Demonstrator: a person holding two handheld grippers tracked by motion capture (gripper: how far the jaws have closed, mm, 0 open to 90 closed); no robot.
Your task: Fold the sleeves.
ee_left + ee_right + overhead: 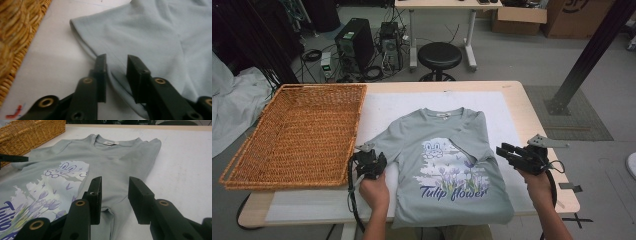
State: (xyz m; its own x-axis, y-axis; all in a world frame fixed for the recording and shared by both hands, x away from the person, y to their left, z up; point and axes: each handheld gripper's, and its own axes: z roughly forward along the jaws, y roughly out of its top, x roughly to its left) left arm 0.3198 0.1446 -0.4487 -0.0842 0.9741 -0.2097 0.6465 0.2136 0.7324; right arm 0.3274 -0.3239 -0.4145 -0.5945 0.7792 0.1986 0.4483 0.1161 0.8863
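Watch your left hand-held gripper [116,66]: it straddles the sleeve hem of the t-shirt [447,160] lying flat on the worktop [512,107] beside the basket [302,132], jaws slightly apart, so it could pinch only one layer. Your right hand-held gripper [115,188] is also part-open over the folded-in side, clamping nothing that I can see

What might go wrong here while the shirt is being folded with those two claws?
1. The left gripper straddles only the thin hem of the T-shirt's sleeve; the cloth may slip out when lifted.
2. The right side is already folded over the print; a pull from the left may drag that fold open.
3. The wicker basket sits close beside the left sleeve, so a wide swing might catch its rim.
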